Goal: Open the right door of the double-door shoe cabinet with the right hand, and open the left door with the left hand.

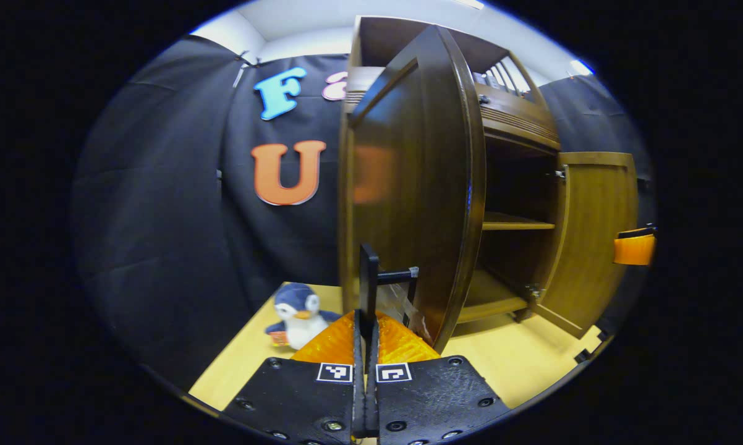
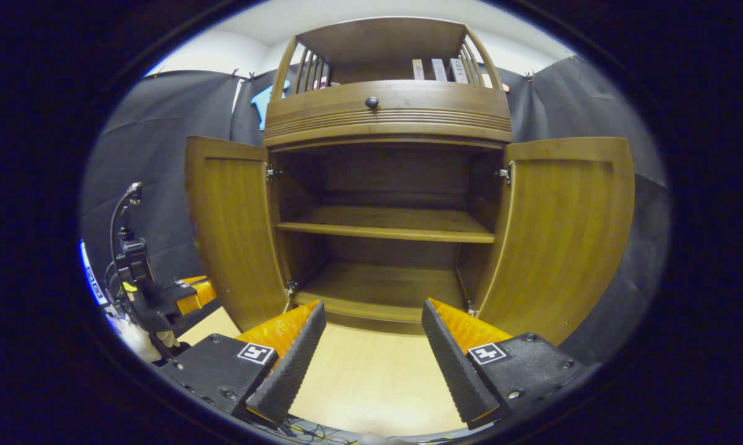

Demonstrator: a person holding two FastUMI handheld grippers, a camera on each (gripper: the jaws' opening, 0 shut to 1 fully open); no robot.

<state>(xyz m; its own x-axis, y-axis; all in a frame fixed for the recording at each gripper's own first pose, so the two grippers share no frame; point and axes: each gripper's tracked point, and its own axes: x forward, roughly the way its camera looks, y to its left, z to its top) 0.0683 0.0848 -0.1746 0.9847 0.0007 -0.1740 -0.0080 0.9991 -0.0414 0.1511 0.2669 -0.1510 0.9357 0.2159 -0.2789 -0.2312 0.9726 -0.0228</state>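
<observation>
The brown shoe cabinet [image 2: 384, 117] stands with both doors swung wide. In the right gripper view the left door [image 2: 232, 228] and the right door [image 2: 563, 235] flank two bare shelves. My right gripper [image 2: 374, 364] is open, centred in front of the cabinet and touching nothing. In the left gripper view the left door [image 1: 421, 185] shows its dark outer face close up. Its black bar handle [image 1: 369, 272] rises from between the fingers of my left gripper [image 1: 366, 321], which is shut on it. The right door [image 1: 594, 235] hangs open farther right. The left gripper [image 2: 161, 296] also appears beside the left door.
A plush penguin [image 1: 297, 315] sits on the light wooden floor [image 2: 371, 377] left of the cabinet. A drawer with a round knob [image 2: 372, 102] tops the doors, and above it an open rack holds several books [image 2: 436, 69]. Black cloth walls close in on both sides.
</observation>
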